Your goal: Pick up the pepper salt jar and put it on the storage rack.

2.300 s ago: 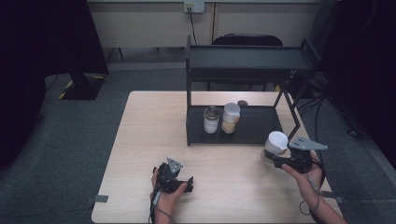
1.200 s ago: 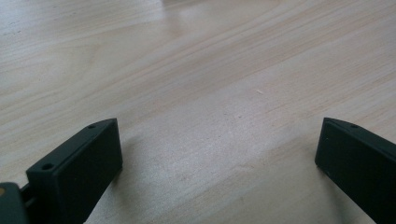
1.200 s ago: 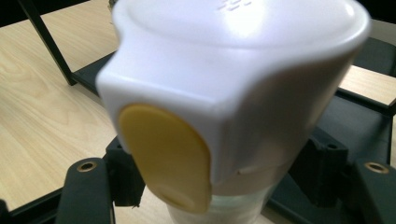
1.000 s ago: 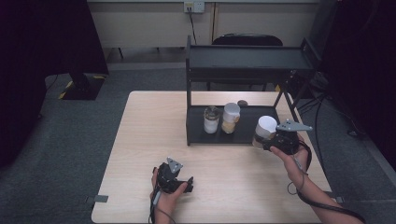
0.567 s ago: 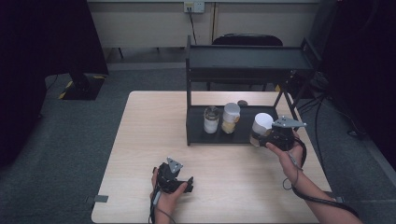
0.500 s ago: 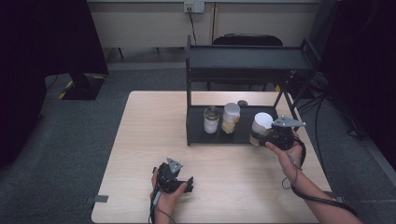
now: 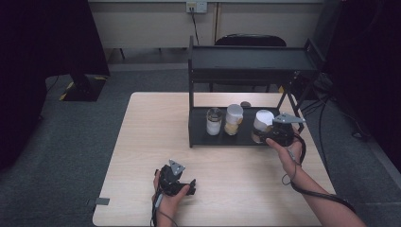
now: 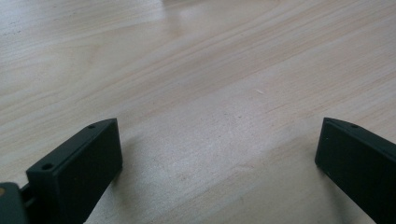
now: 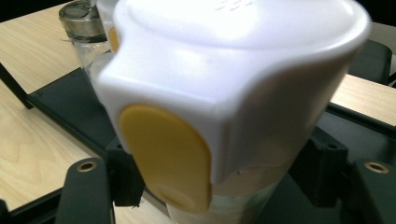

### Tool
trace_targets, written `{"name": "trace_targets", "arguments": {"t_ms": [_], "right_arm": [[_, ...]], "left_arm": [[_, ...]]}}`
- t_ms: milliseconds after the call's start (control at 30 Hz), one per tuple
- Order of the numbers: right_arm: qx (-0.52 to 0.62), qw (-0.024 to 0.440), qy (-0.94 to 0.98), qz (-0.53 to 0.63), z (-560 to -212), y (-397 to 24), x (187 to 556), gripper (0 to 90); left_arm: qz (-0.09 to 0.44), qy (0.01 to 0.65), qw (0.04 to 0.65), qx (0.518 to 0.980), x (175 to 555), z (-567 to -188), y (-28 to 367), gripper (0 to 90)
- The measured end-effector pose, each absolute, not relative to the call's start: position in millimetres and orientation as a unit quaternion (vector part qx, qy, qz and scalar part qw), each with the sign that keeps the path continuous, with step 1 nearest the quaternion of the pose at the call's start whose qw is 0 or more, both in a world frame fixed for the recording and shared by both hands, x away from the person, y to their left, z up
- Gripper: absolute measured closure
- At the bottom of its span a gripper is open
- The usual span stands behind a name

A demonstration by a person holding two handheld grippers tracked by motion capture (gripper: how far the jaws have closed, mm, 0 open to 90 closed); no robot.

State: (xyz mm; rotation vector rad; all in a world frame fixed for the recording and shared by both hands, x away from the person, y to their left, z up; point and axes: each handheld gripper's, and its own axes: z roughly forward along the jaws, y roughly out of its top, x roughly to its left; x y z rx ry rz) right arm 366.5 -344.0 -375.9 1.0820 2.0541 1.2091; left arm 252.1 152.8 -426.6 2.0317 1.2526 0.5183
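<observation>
My right gripper (image 7: 265, 135) is shut on a white-capped jar (image 7: 263, 124) with a yellow flip tab (image 9: 168, 154), and holds it over the right part of the black rack's lower shelf (image 7: 201, 135). In the right gripper view the jar's white lid (image 9: 243, 70) sits between the two black jaws. Two other jars stand on that shelf: a clear glass one (image 7: 213, 121) and a white-lidded one (image 7: 233, 119). My left gripper (image 7: 187, 187) rests on the table near the front edge, its jaws open wide over bare wood (image 8: 210, 116).
The black two-tier rack (image 7: 250, 64) stands at the back of the light wooden table (image 7: 142, 142). A small dark object (image 7: 245, 104) lies on the table behind the rack. A chair (image 7: 250, 41) is beyond the table. Cables hang at the rack's right side.
My right gripper has carried the white-capped jar leftward and away from me, from the table's right edge onto the rack's lower shelf. The left gripper has stayed put.
</observation>
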Motion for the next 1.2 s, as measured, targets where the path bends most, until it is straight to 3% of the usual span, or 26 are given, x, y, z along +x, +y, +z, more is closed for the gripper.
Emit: {"name": "trace_targets", "arguments": {"t_ms": [1200], "right_arm": [[0.410, 0.282, 0.756, 0.425, -391.6, -333.3, 396.5, 30.6]], "left_arm": [[0.199, 0.482, 0.343, 0.781, 252.1, -426.7, 152.8, 0.0]]}}
